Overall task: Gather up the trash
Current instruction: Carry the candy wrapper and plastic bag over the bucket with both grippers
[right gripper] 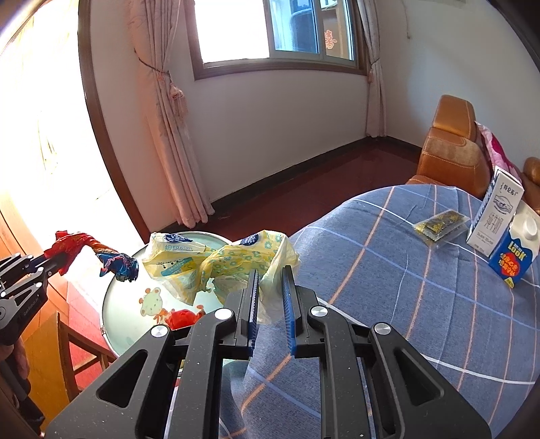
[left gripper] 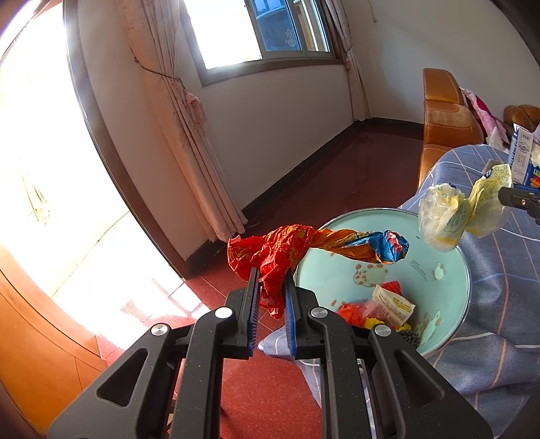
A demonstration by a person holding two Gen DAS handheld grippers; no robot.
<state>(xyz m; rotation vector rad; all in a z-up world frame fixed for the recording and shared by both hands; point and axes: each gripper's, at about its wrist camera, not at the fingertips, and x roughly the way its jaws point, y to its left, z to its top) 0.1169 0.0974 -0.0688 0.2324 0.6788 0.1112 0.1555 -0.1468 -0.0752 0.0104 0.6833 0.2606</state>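
White walls [right gripper: 270, 135] with dark baseboard; red patterned floor [left gripper: 270, 388]. Sliding window [right gripper: 280, 30], pale pink curtains [right gripper: 168, 152] tied back at both sides. Strong, overexposed daylight through doorway [left gripper: 40, 152] at left. Orange-brown armchair [right gripper: 449, 148] in far right corner.

The bin [right gripper: 111, 304] is standing on the floor, just left of the table [right gripper: 388, 287]. Wrappers [left gripper: 388, 304] are lying inside it. Two cartons [right gripper: 503, 223] are standing side by side at the table's far right, with a packet [right gripper: 438, 228] lying just left of them. An armchair [right gripper: 449, 148] is sitting beyond the table.
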